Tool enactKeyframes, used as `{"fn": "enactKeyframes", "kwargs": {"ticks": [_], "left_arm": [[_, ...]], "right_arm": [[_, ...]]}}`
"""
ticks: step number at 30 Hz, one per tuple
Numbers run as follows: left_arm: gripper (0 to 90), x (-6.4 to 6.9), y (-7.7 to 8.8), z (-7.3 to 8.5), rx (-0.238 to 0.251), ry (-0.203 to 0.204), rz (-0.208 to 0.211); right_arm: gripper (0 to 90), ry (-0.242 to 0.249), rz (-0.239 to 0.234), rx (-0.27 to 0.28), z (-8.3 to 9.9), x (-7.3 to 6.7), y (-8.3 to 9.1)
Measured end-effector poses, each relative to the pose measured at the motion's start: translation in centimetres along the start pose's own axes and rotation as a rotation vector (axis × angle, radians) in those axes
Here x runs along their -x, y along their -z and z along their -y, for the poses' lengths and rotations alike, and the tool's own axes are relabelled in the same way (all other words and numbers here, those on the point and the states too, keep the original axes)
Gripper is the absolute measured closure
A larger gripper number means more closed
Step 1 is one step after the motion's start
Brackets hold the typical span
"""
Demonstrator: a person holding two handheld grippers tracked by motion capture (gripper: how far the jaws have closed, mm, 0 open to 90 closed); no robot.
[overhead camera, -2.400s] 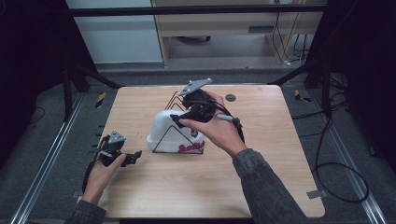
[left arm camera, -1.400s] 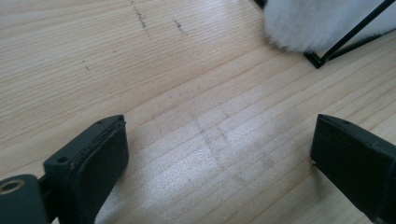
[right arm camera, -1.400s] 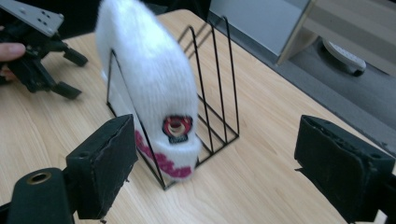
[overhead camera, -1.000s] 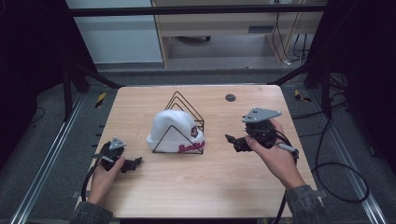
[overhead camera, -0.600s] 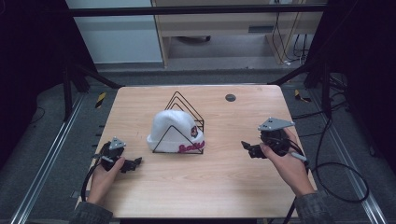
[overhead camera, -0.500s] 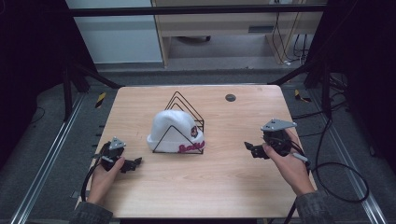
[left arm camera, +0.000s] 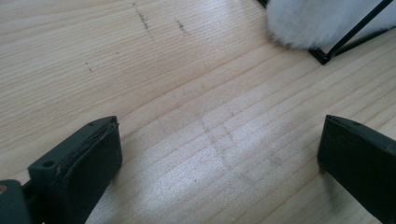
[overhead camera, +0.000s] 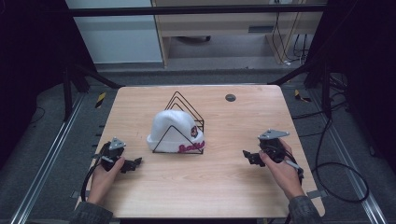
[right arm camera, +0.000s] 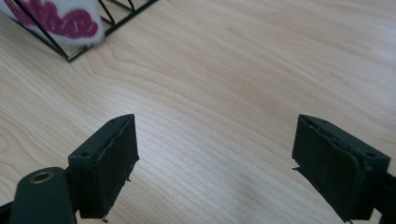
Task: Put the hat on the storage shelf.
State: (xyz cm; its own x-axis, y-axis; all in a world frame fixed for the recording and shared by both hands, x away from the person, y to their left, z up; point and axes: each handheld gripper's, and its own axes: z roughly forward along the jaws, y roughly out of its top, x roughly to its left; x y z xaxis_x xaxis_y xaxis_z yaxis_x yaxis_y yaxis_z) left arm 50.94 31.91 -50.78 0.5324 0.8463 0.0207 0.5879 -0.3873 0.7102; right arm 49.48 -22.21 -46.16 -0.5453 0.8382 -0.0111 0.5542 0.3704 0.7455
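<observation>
High view, white beanie [overhead camera: 173, 129] seemingly draped on wire rack [overhead camera: 185, 103], tabletop grommet [overhead camera: 230, 97] behind.

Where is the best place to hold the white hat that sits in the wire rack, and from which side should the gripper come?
Probably the folded brim of the white hat, at its right end by the pink lettering. There it bulges past the black wire rack, so the open right gripper could come in low from the right without its jaws catching the wires.
</observation>
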Motion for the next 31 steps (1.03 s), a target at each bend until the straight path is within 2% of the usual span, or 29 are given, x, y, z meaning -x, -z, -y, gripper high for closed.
{"fn": "enactKeyframes", "kwargs": {"ticks": [12, 20, 23, 24, 25, 26, 27, 28, 31], "left_arm": [[0.0, 0.0, 0.0, 0.0, 0.000, 0.000, 0.000], [0.0, 0.0, 0.0, 0.0, 0.000, 0.000, 0.000], [0.0, 0.0, 0.0, 0.0, 0.000, 0.000, 0.000], [0.0, 0.0, 0.0, 0.0, 0.000, 0.000, 0.000], [0.0, 0.0, 0.0, 0.0, 0.000, 0.000, 0.000], [0.0, 0.0, 0.0, 0.0, 0.000, -0.001, 0.001], [0.0, 0.0, 0.0, 0.0, 0.000, -0.001, 0.001], [0.0, 0.0, 0.0, 0.0, 0.000, -0.001, 0.001], [0.0, 0.0, 0.0, 0.0, 0.001, -0.001, 0.002]], "right_arm": [[14.0, -0.052, 0.017, -0.003, 0.2, -0.7, -3.5], [13.4, -0.063, 0.017, -0.004, 0.5, -1.4, -4.7], [13.4, -0.098, 0.006, -0.012, 0.8, -1.8, -5.3], [11.1, -0.101, 0.015, -0.013, 1.1, -1.9, -5.7], [10.8, -0.081, 0.061, -0.003, 1.3, -2.5, -6.0], [10.8, -0.070, 0.074, -0.008, 1.2, -2.8, -6.0], [10.8, -0.070, 0.074, -0.008, 1.2, -2.8, -6.0], [10.2, -0.087, 0.086, -0.009, 1.1, -3.3, -6.2], [9.5, -0.095, 0.090, -0.010, 1.0, -3.4, -6.2]]}}
